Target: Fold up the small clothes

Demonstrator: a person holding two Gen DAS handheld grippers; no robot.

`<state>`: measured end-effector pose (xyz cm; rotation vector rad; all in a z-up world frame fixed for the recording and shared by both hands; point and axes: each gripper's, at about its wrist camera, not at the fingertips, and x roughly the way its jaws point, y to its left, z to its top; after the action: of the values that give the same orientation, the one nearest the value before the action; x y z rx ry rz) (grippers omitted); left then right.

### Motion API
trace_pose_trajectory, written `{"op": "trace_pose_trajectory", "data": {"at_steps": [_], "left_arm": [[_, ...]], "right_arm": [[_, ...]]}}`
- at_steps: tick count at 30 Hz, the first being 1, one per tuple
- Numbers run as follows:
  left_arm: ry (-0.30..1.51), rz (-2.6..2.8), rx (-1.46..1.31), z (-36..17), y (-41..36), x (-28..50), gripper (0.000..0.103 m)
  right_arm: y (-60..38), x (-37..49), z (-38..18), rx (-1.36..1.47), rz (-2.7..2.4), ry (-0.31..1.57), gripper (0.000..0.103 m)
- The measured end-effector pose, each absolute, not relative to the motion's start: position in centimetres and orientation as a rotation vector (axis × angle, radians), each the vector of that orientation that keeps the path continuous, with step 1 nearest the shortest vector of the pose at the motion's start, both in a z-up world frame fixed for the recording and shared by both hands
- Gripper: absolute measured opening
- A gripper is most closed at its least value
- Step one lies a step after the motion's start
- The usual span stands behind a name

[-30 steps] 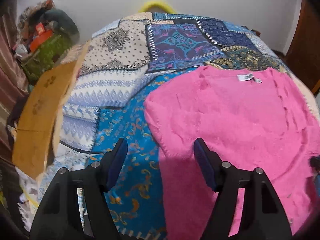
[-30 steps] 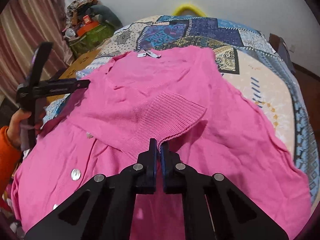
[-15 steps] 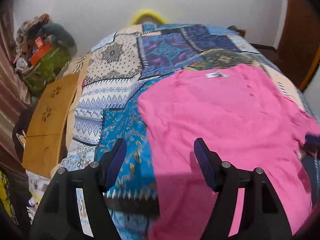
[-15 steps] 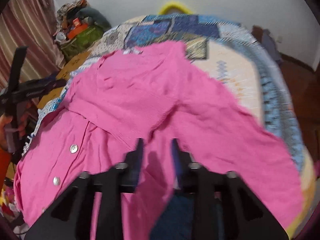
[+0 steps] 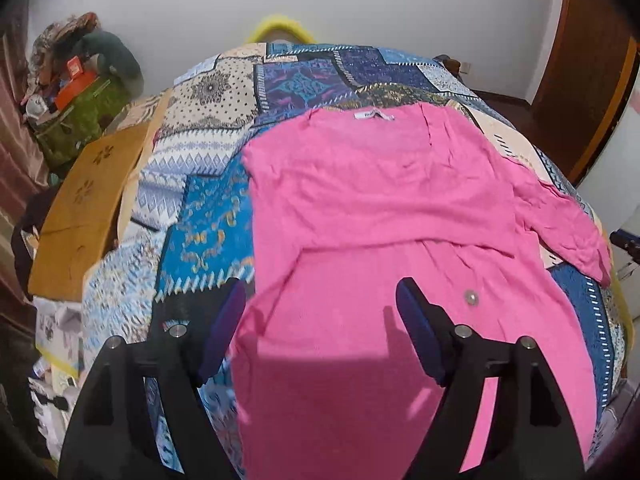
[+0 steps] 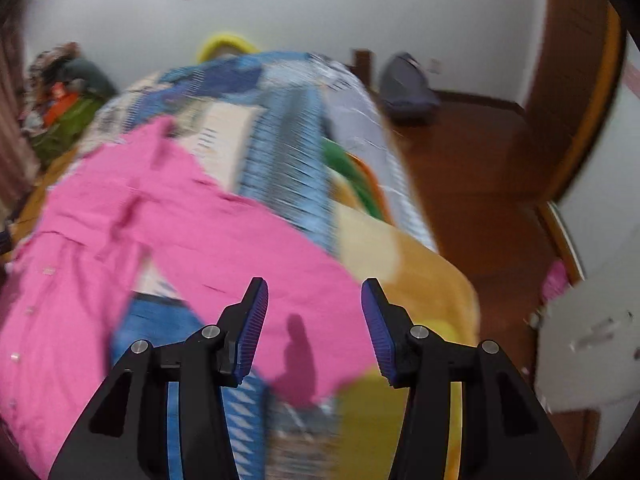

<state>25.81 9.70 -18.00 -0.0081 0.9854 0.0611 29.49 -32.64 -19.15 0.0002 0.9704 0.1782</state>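
Note:
A pink knitted cardigan with buttons lies spread on the patchwork bedspread. One sleeve is folded across its chest; the other sleeve lies out to the right. My left gripper is open and empty above the cardigan's lower left part. In the blurred right wrist view the cardigan lies at the left and its sleeve stretches under my right gripper, which is open and empty.
A wooden board lies at the bed's left edge. A cluttered green pile stands at the back left. A yellow basket rim shows behind the bed. A dark bag lies on the wooden floor to the right.
My right gripper has let go of the ribbed sleeve cuff, opened, and swung right over the other sleeve. My left gripper has drawn back and stayed open.

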Motion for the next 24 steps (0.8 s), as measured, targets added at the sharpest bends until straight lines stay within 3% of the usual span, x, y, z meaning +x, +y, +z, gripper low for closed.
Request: {"op": "trace_pose_trajectory", "data": {"at_steps": [6,9,11,12,24], "left_arm": [[1.002,0.061,-0.025,-18.8,9.3,25.1,0.077],[1.004,0.057,-0.014,-18.9,9.2,25.0,0.077],[1.000,0.057,-0.007,-18.8,9.1,24.8,0.077],[0.996,0.058,-0.005,-18.7,9.1,24.7,0.077],[0.936,0.044,-0.052,-17.1,10.4,23.9,0.077]], "right_arm": [[-34.9,30.9,-22.5,0.096,0.121,1.061,0.044],[-35.0,30.9,-23.1,0.168,0.142,1.058,0.032],[-34.9,30.6,-22.7,0.169,0.156,1.052,0.011],[-34.8,30.4,-22.4,0.157,0.161,1.045,0.009],[-27.0,29.4,-11.2,0.029,0.389,0.846,0.009]]}}
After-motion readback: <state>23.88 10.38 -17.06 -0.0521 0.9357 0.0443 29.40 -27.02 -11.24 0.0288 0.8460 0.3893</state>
